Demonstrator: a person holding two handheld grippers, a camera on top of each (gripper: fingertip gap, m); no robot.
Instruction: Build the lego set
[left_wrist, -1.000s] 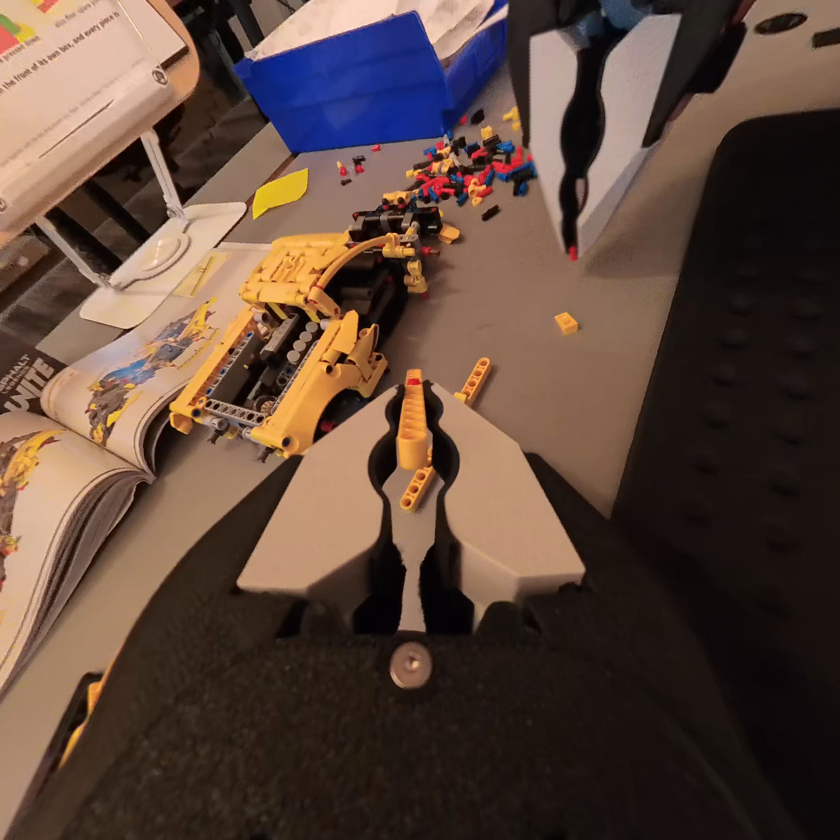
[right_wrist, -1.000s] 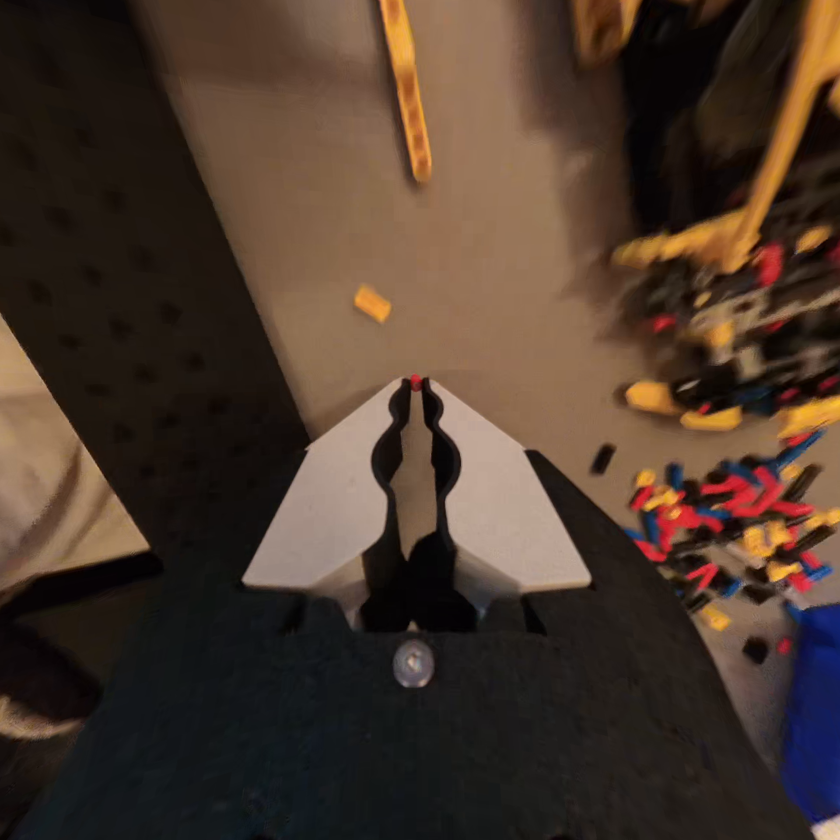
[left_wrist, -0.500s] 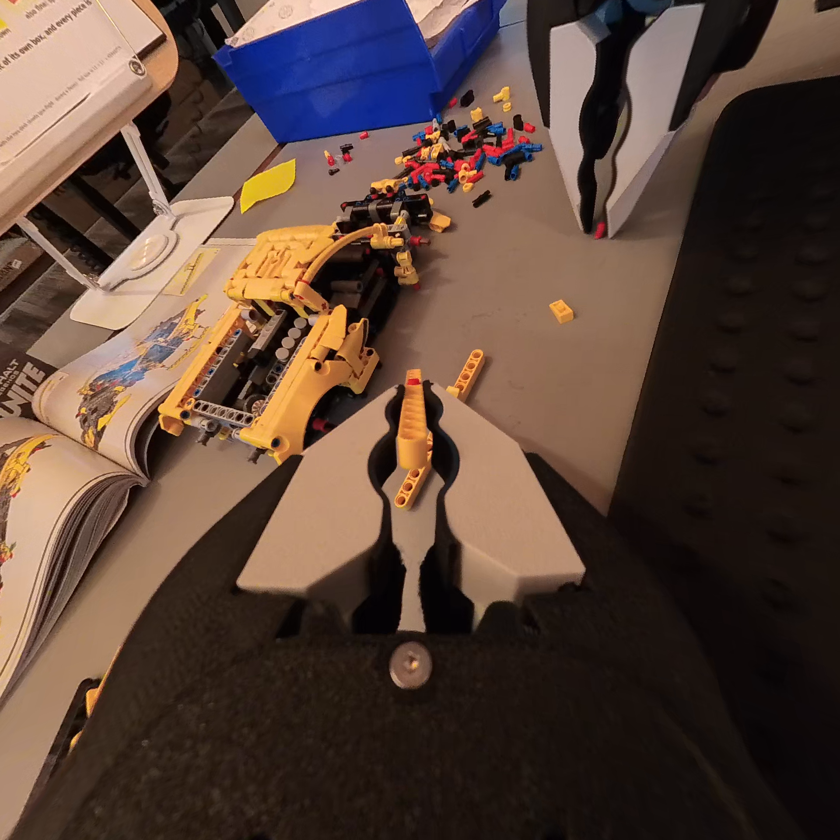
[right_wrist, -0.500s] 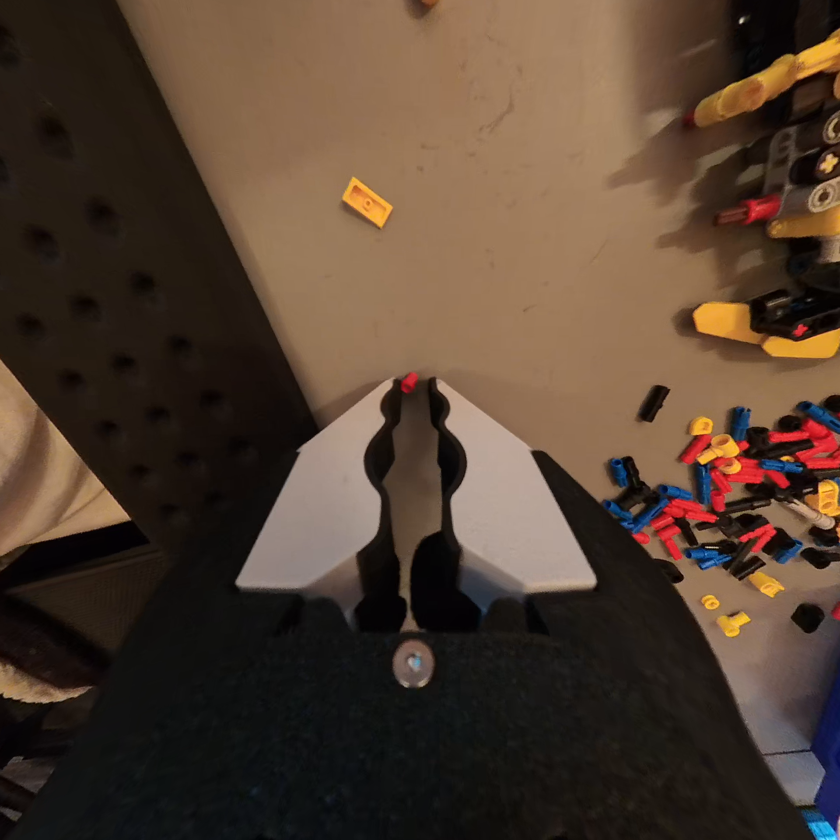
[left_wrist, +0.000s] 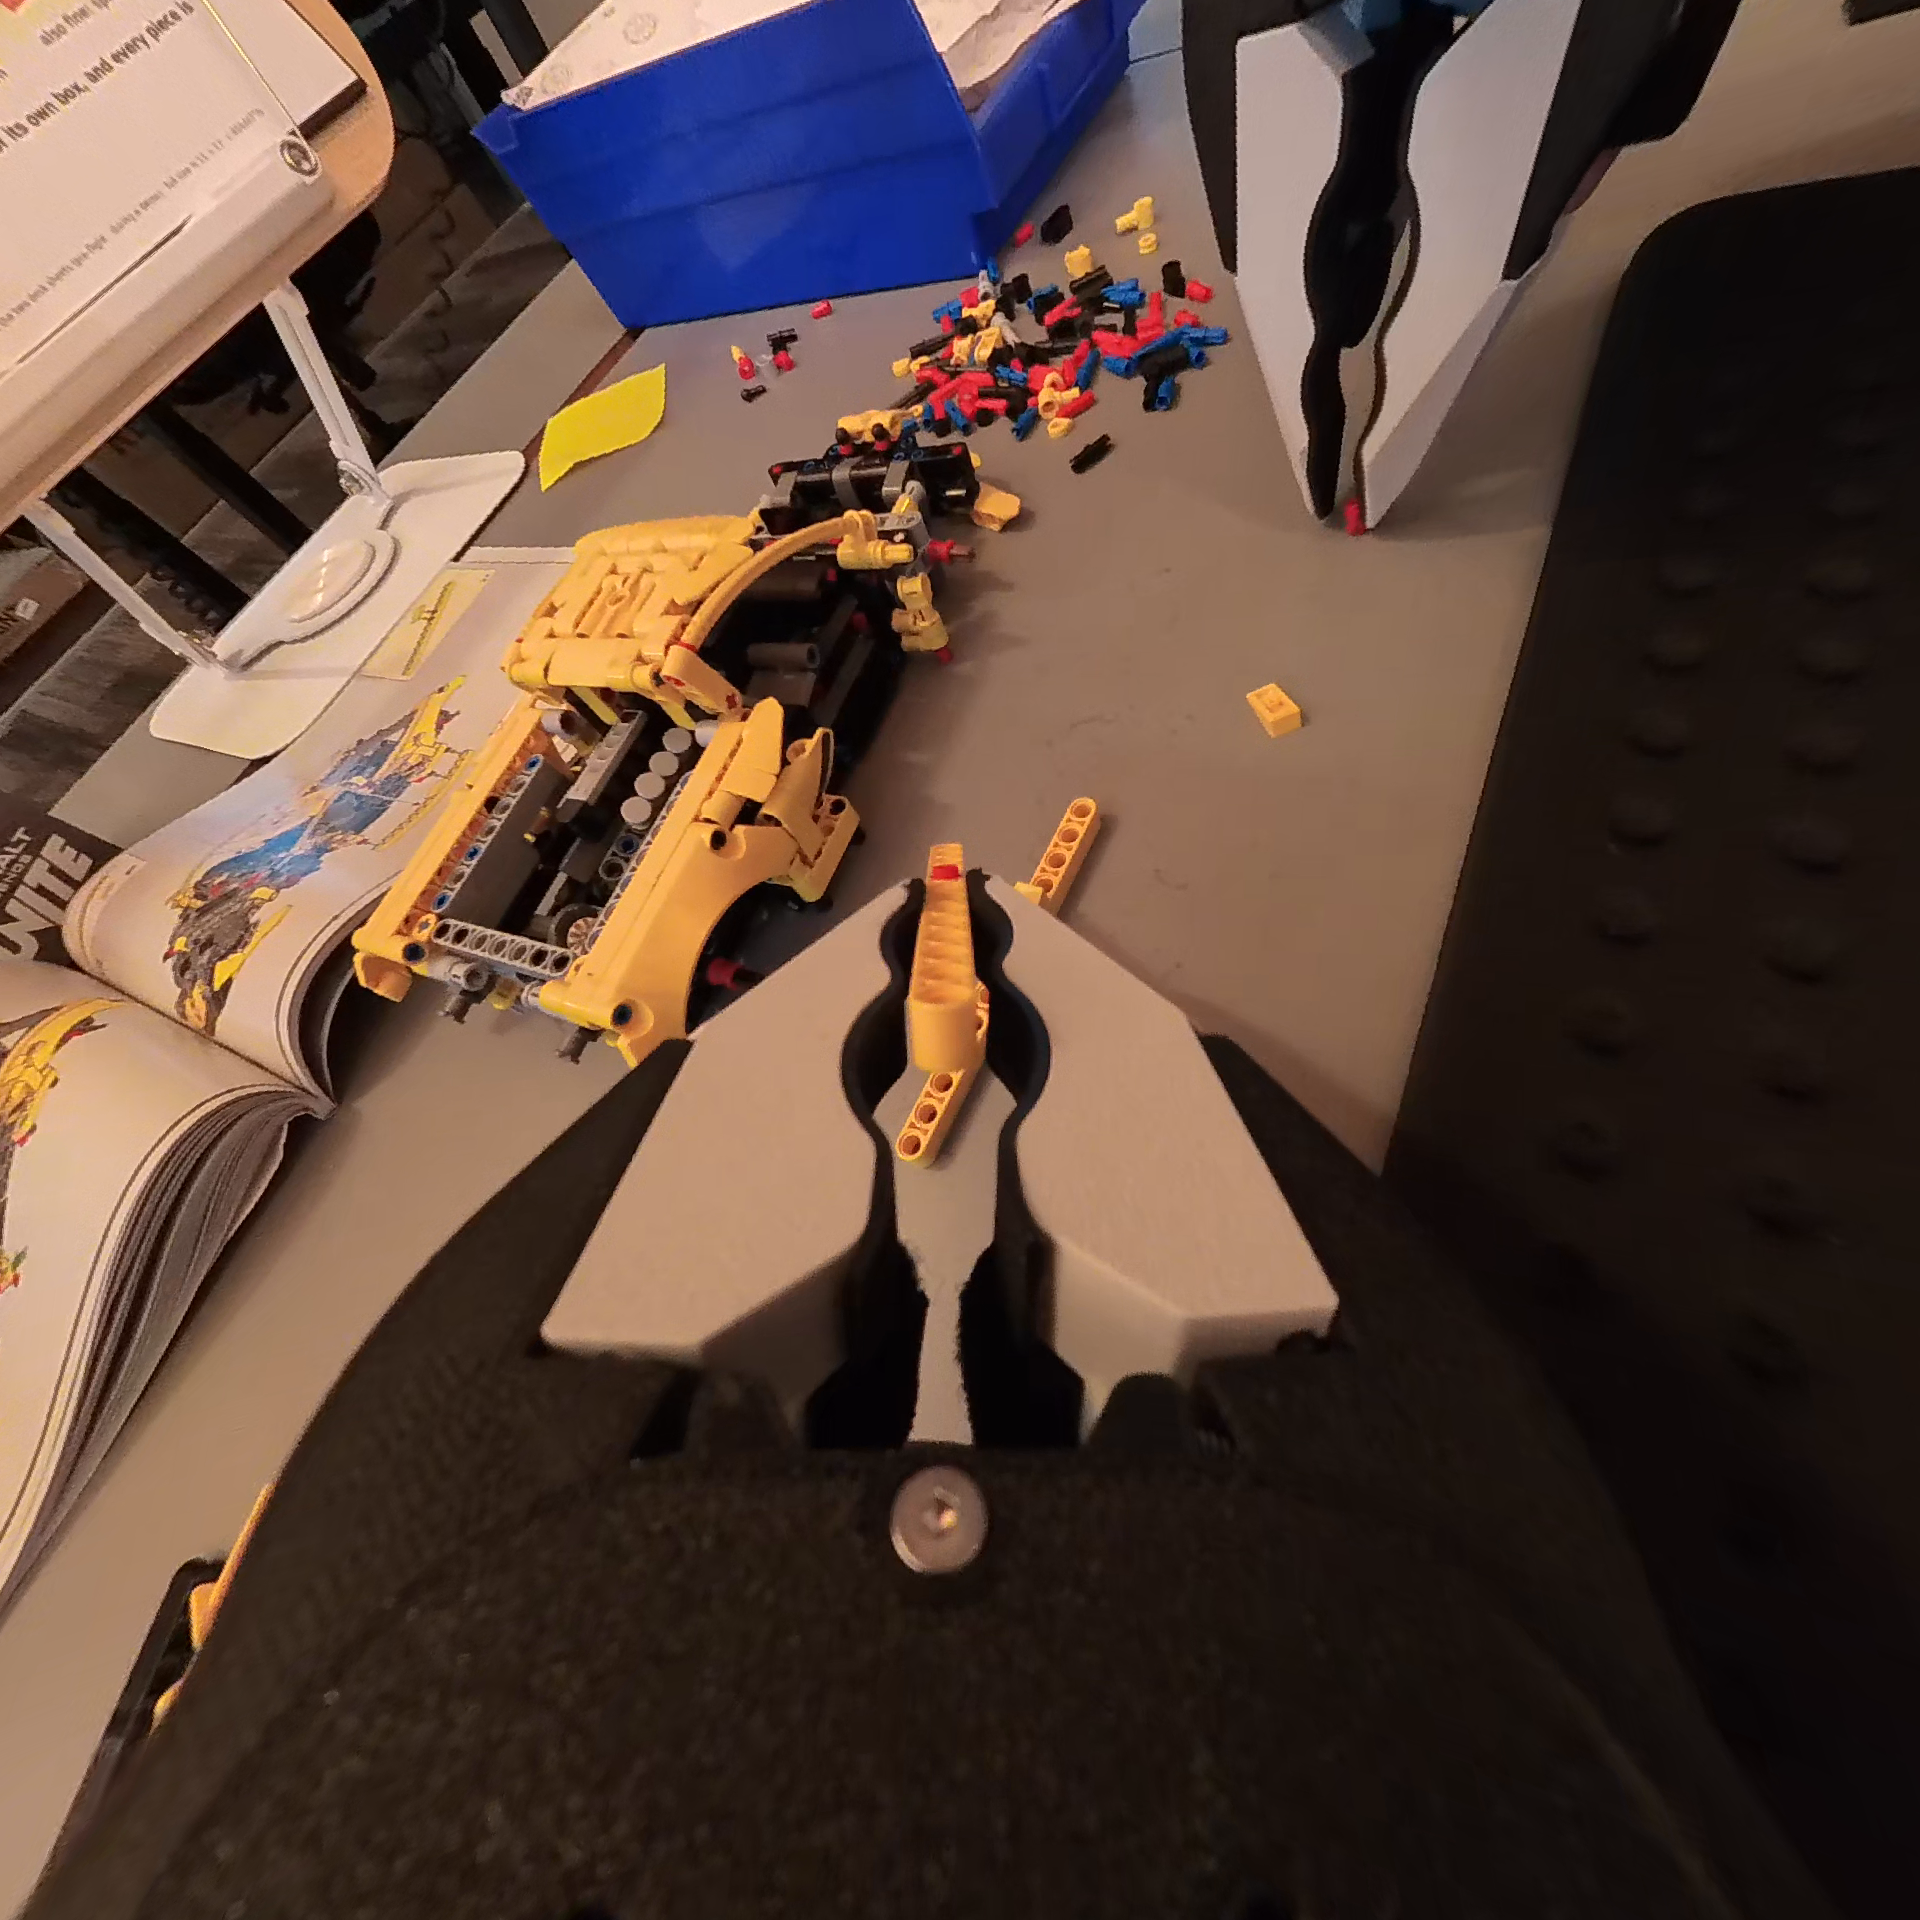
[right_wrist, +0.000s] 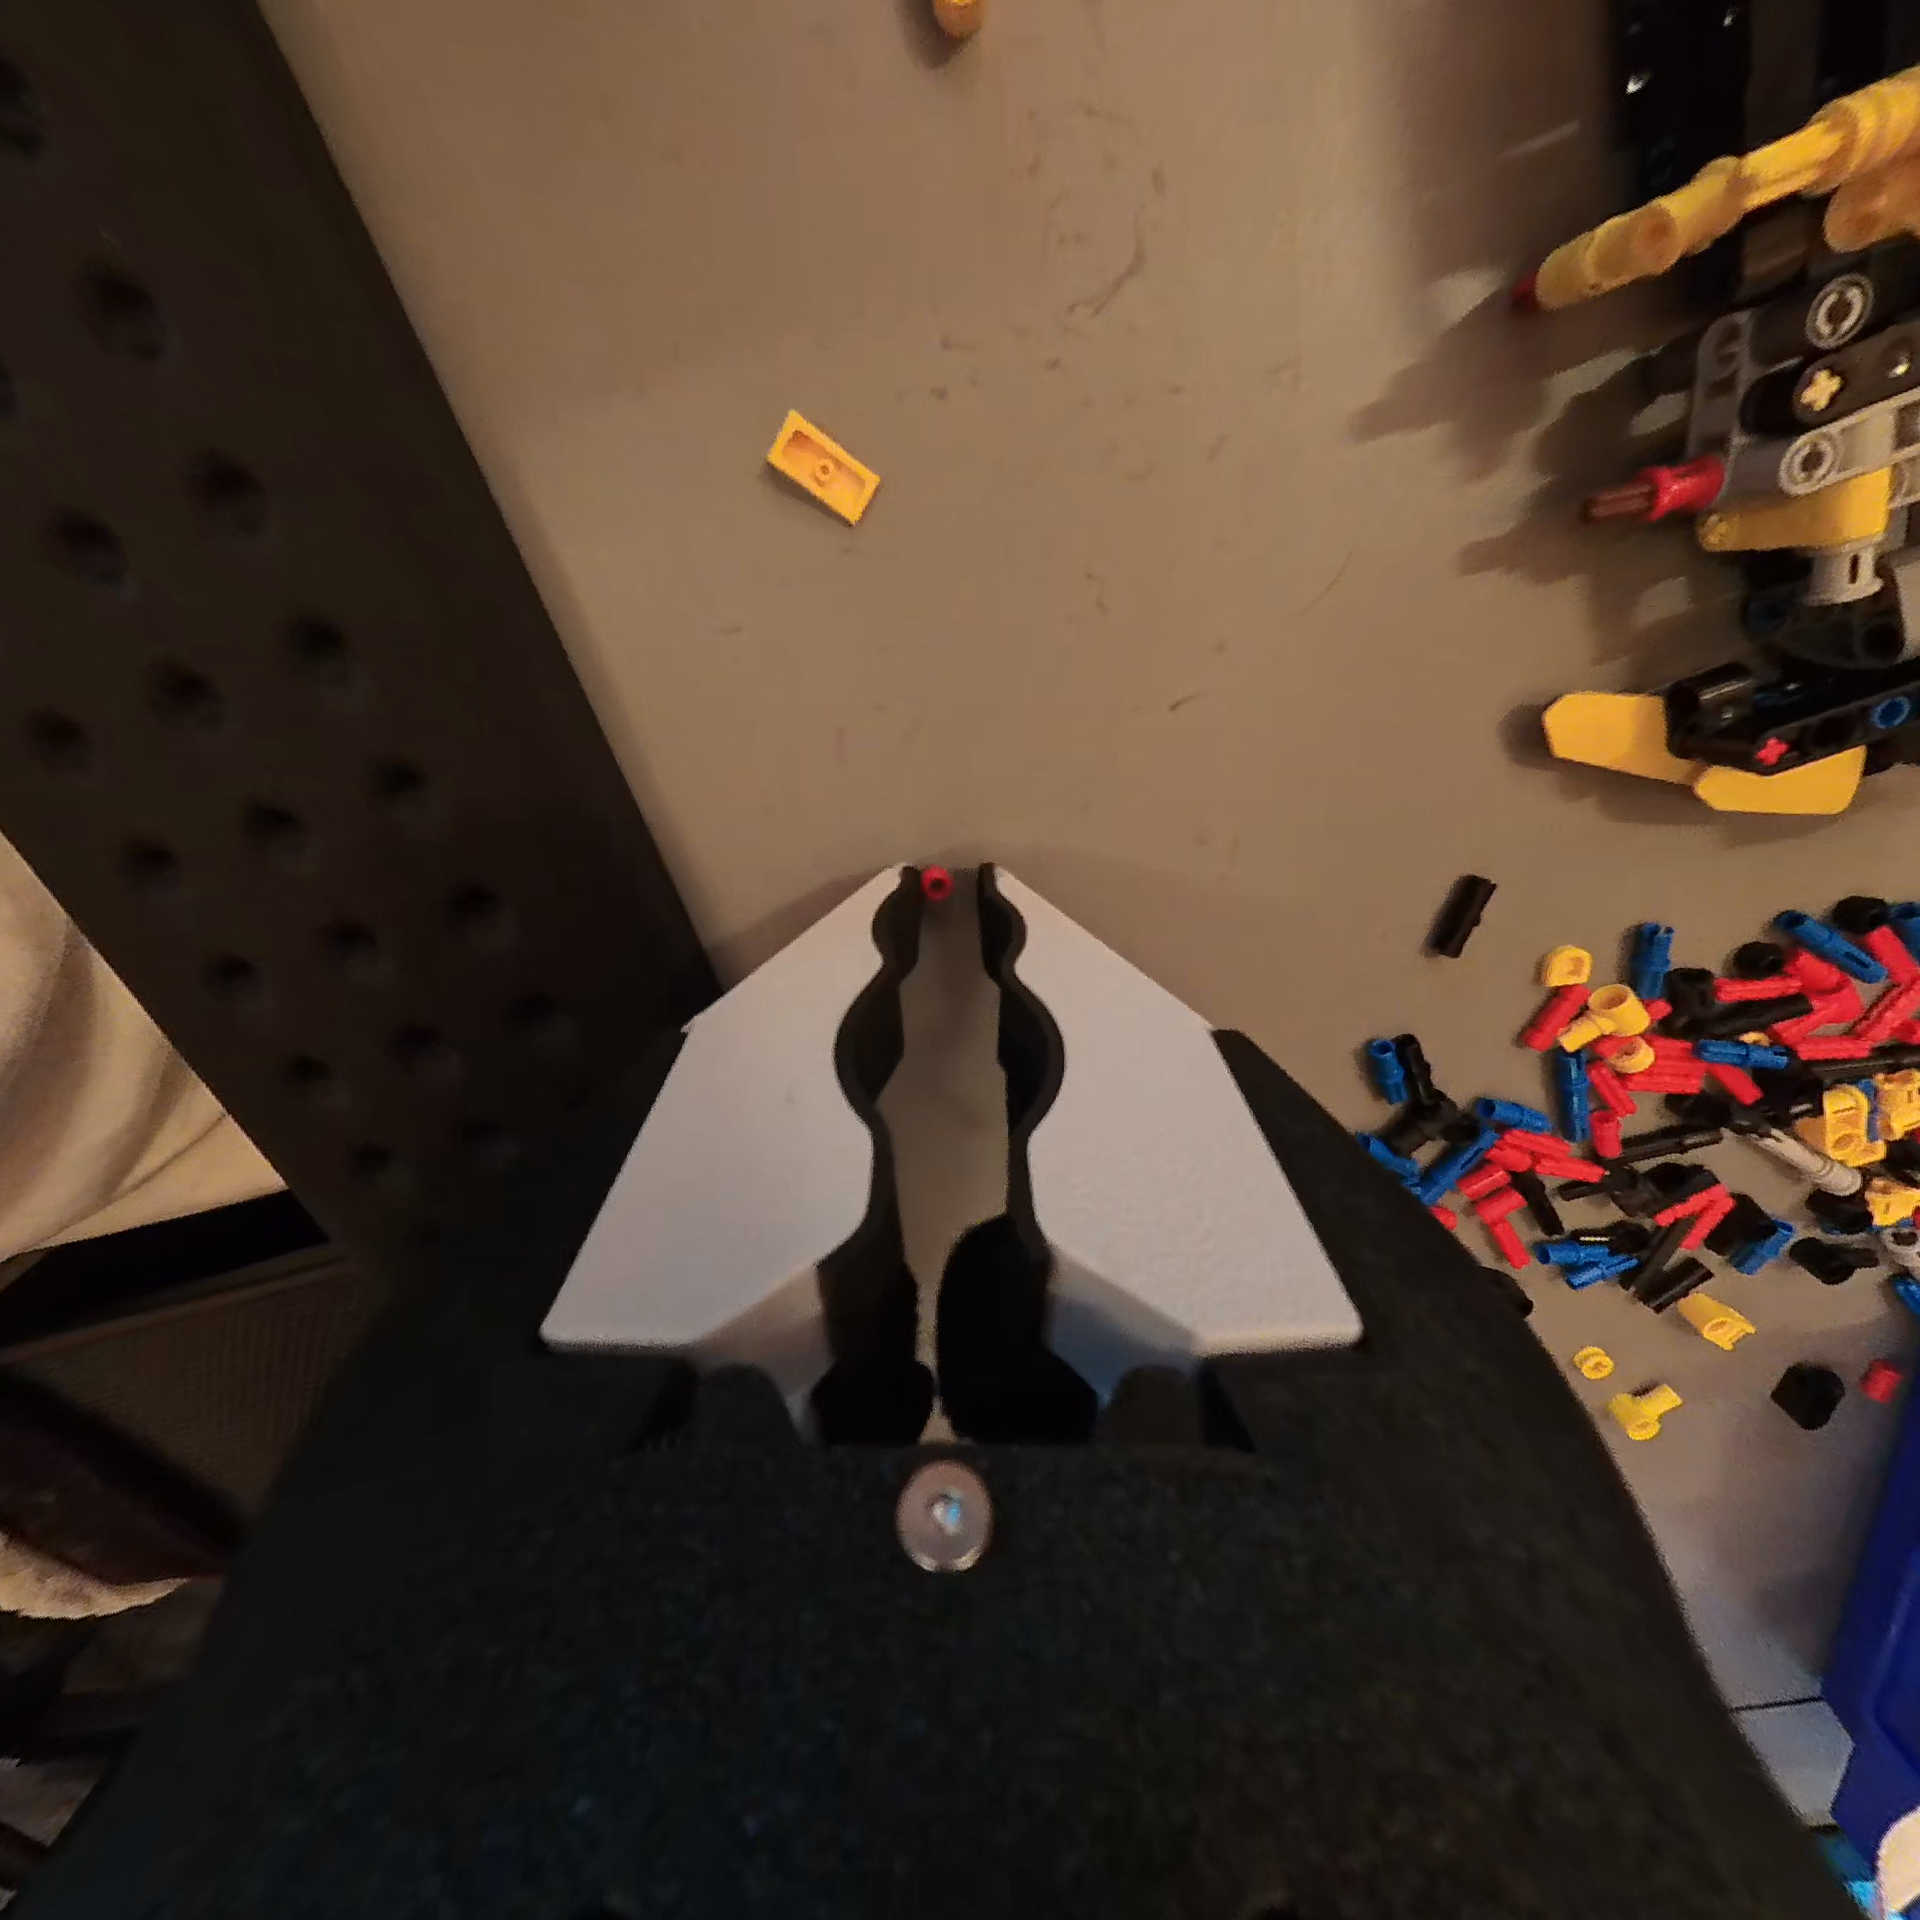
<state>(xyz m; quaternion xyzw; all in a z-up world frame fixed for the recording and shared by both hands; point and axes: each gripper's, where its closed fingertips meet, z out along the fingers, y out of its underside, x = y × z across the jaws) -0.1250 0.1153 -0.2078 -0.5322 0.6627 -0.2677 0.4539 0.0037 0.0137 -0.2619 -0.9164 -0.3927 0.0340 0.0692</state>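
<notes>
My left gripper (left_wrist: 945, 883) is shut on a yellow lego piece (left_wrist: 943, 987) with a red pin at its front end, held above the grey table. The partly built yellow lego car (left_wrist: 644, 790) lies just ahead and to the left. My right gripper (right_wrist: 951, 878) points down at the table with its jaws slightly apart. A small red pin (right_wrist: 936, 882) sits against its left fingertip, clear of the right one. In the left wrist view the right gripper (left_wrist: 1351, 509) stands at the far right with the red pin (left_wrist: 1354, 516) at its tips on the table.
A pile of loose pins (left_wrist: 1060, 343) (right_wrist: 1683, 1122) lies by the blue bin (left_wrist: 790, 156). A yellow plate (right_wrist: 823, 480) (left_wrist: 1274, 711) and a yellow beam (left_wrist: 1062, 852) lie loose. An open instruction booklet (left_wrist: 156, 1039) and a white stand (left_wrist: 332, 561) are at the left. A black mat (left_wrist: 1714, 831) lies at the right. The left gripper's tips are roughly 20 cm from the right gripper's.
The right gripper came down to the table near the pile, and its jaws parted, so the red pin now rests against one fingertip only. The left gripper still holds its yellow piece.
</notes>
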